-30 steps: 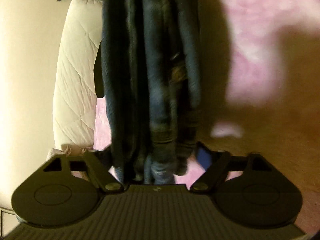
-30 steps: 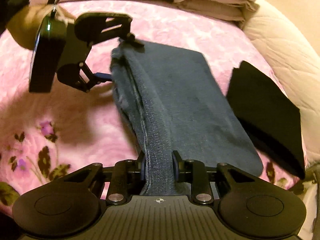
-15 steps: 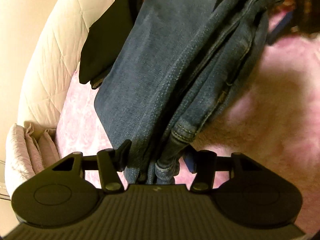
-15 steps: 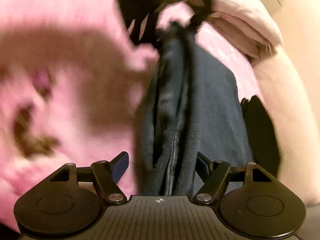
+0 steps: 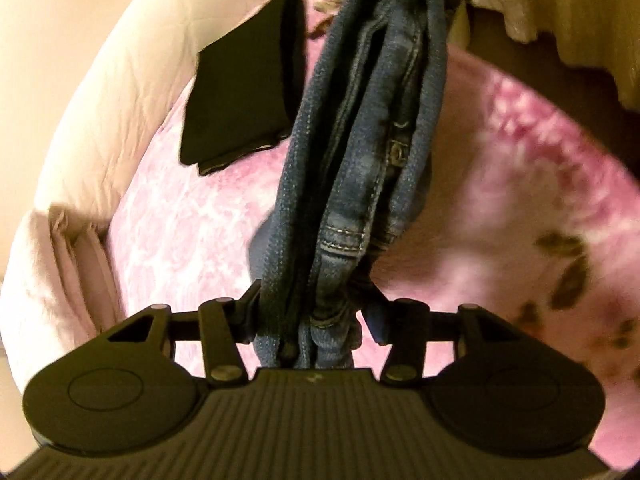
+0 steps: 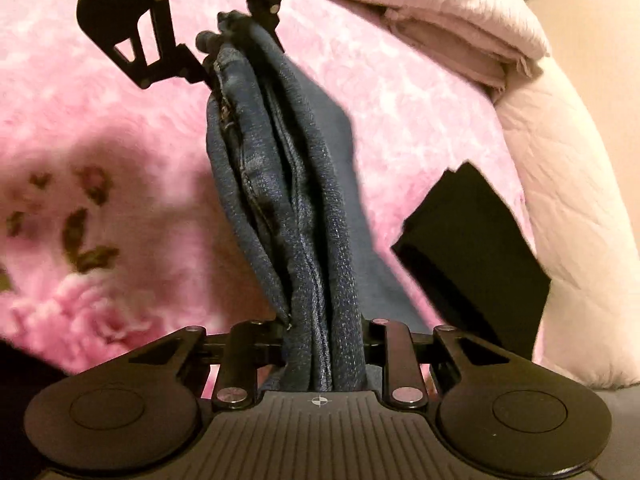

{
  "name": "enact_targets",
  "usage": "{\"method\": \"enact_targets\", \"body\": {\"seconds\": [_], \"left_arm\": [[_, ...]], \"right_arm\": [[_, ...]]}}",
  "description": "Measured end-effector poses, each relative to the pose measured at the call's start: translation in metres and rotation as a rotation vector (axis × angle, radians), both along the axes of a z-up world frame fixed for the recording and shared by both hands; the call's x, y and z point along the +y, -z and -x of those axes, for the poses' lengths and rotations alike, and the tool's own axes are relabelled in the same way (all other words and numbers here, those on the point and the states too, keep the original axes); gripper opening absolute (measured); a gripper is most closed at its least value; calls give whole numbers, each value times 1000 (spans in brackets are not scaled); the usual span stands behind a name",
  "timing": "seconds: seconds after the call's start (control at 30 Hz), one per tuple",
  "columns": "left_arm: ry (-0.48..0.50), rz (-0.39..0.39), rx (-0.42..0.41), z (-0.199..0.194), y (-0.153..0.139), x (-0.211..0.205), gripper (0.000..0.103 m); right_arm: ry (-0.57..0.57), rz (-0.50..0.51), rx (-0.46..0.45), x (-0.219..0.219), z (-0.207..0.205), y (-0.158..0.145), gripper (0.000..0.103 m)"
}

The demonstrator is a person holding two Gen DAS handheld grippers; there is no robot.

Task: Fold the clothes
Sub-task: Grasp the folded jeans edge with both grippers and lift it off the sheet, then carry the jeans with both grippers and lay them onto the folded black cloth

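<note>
Jeans [image 5: 360, 152]: dark blue denim, bunched lengthwise into thick folds, pale stitched hem showing; strung in the air between both grippers above the bed.
Left gripper [image 5: 312, 312]: fingers closing, pinching one bunched end.
Right gripper [image 6: 324, 340]: fingers closing, clamping the other end.
Bed: pink floral blanket [image 6: 80, 120].
Nearby: folded black garment [image 6: 476, 240].

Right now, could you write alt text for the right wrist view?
Folded blue jeans stretch between the right gripper, jaws closing on one end, and the left gripper gripping the far end, above a pink floral blanket. A folded black garment lies beside them.
</note>
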State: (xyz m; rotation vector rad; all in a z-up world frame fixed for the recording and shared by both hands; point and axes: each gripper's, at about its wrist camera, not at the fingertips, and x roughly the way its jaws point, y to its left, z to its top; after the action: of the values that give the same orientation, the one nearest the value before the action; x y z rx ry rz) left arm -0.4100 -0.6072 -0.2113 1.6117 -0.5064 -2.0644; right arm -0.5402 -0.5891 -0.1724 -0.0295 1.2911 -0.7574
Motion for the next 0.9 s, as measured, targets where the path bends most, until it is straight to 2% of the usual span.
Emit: {"method": "enact_targets", "body": {"seconds": [0.03, 0.2, 0.33, 0.57, 0.77, 0.9], "left_arm": [[-24, -11, 4, 3, -7, -3, 46], [-121, -52, 21, -11, -45, 38, 45], [-197, -54, 38, -15, -64, 51, 45], [-242, 9, 63, 4, -100, 35, 45], [-244, 111, 106, 59, -141, -29, 45], [-259, 192, 106, 115, -152, -98, 45]], "right_arm": [[-16, -7, -2, 7, -1, -11, 24], [-70, -40, -28, 33, 0, -54, 24], [-115, -47, -36, 41, -6, -71, 24], [-176, 0, -46, 5, 11, -95, 24], [-199, 120, -55, -55, 67, -126, 24], [-235, 216, -52, -127, 125, -134, 24]]}}
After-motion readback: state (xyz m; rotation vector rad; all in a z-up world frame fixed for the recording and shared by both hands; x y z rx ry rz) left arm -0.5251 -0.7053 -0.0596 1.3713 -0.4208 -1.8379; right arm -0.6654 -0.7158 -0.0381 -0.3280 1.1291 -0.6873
